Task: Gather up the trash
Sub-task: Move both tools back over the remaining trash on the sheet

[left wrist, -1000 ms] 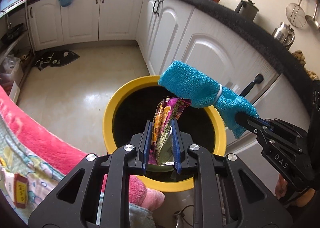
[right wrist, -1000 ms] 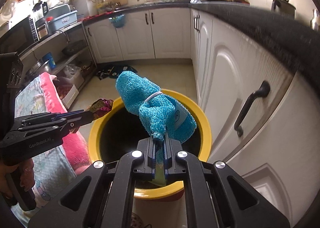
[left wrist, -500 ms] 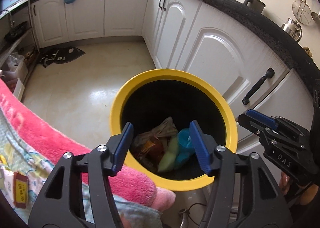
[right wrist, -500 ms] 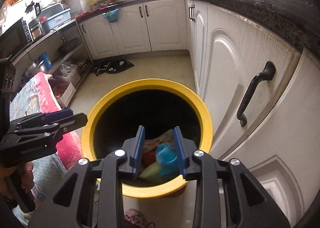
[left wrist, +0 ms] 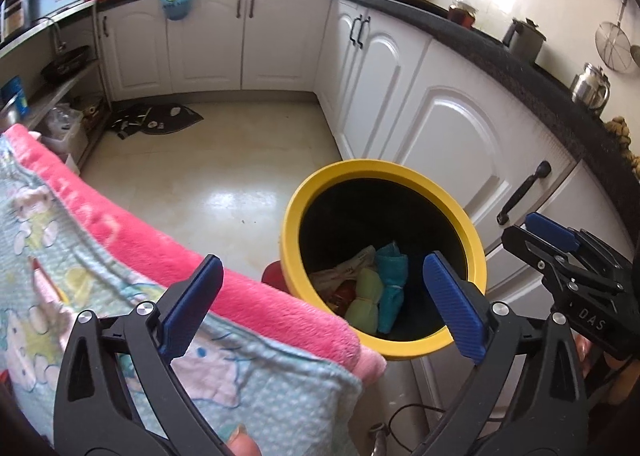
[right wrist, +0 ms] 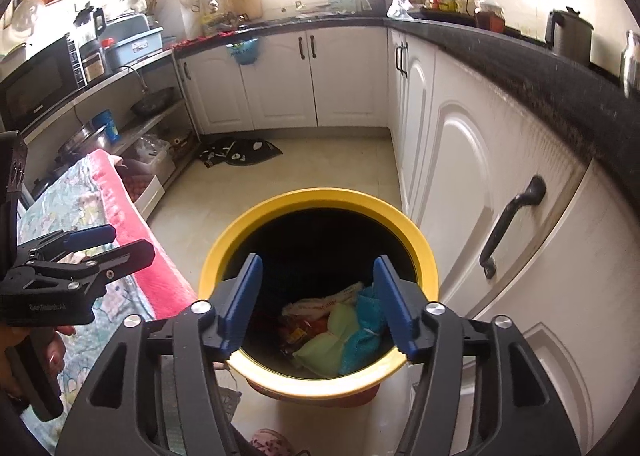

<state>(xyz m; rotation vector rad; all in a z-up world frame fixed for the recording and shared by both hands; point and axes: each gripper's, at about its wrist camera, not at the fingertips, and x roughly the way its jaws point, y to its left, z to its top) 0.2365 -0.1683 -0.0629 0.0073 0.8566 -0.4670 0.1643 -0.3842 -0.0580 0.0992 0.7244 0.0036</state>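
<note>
Left wrist view: the left tongs are spread wide, the jaws opening, with nothing between the pads.
Bin: the yellow-rimmed bin stands on the floor just beside the white cabinet doors.
Trash: the blue cloth bundle, a pale green bundle and crumpled wrappers lie together at the bottom of the bin.
Blanket: a pink-edged blanket covers a surface near the bin's left side; its corner reaches to the rim.
Other tongs: the right tongs show at the right edge, near the rim and empty.

Right wrist view: the right tongs hang over the bin mouth, the jaws opening, with nothing gripped; the trash shows through the gap, far below.
Bin contents: the blue cloth bundle rests against the pale green bundle, wrappers behind them.
Left tongs here: the left tongs sit over the blanket, apart from the bin.

Risk, blanket: in my judgement, the spread left jaws could snag the plush edge on the way to further trash and drag it against the bin.
Risk, bin: the bin looks light and stands free; a knock from either set of tongs on the rim could tip it and spill the load.
Risk, cable: a thin cable lies on the floor beside the base and could catch.
</note>
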